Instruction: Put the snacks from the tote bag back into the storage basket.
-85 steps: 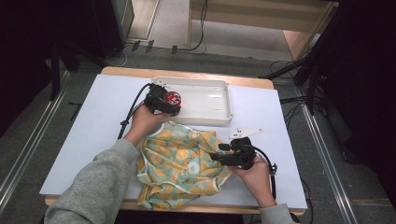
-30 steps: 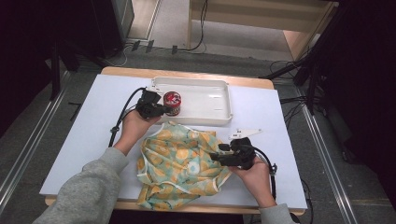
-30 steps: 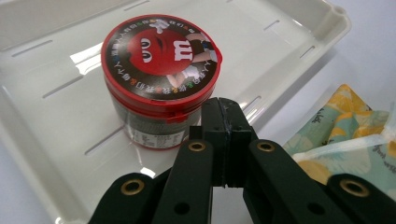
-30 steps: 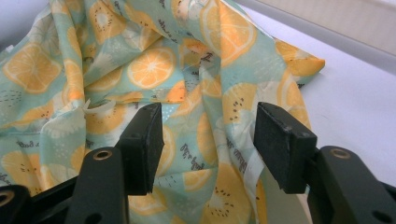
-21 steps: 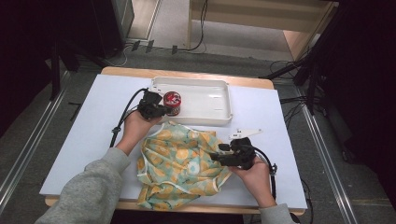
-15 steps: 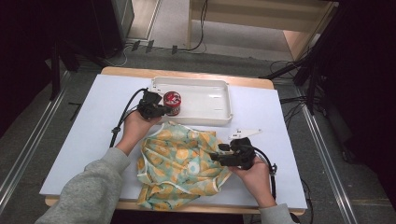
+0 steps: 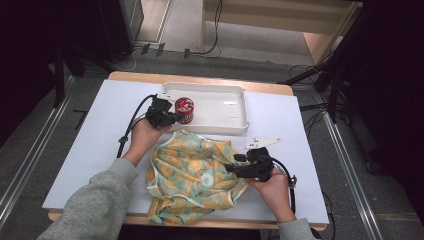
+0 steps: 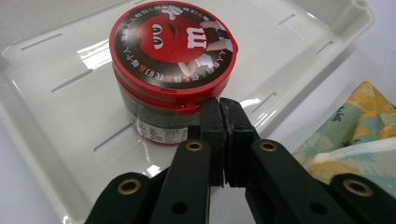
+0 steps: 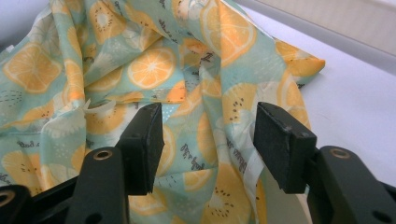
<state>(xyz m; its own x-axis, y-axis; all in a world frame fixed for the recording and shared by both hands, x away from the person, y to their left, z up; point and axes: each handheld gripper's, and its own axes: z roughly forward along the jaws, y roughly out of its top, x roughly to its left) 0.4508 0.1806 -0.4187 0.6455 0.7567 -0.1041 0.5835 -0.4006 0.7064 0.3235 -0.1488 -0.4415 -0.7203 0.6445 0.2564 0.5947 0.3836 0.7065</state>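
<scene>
Right, M&M's candy tub (image 8: 173,70) stands upright in the white tray (image 7: 227,107), at the tray's left end, red lid on top. My left gripper (image 8: 223,109) sits just in front of the tub at its near side, jaws pressed together with nothing between them; tips look to be touching or nearly touching the tub's rim, can't tell which. In the high view the left gripper (image 7: 176,117) is at the tray's near-left corner, my left hand (image 7: 145,137) behind it on the white tabletop (image 7: 90,145), grey sleeve (image 7: 95,205) coming in from the near edge.

The tray lies at the far middle of the tabletop, long side parallel to the far edge.

Orange-slice print cloth (image 7: 192,175) is crumpled in a heap toward the near edge of the tabletop, just near of the tray, its far edge close to the tray's near wall.

My right gripper (image 9: 208,133) is spread wide, jaws either side of a raised fold of the cloth, not clamped on it. In the high view the right gripper (image 7: 235,167) is at the cloth's right edge, right hand (image 7: 272,185) behind it.

A grey three-cornered plate (image 7: 262,142) is just far of the right gripper.
</scene>
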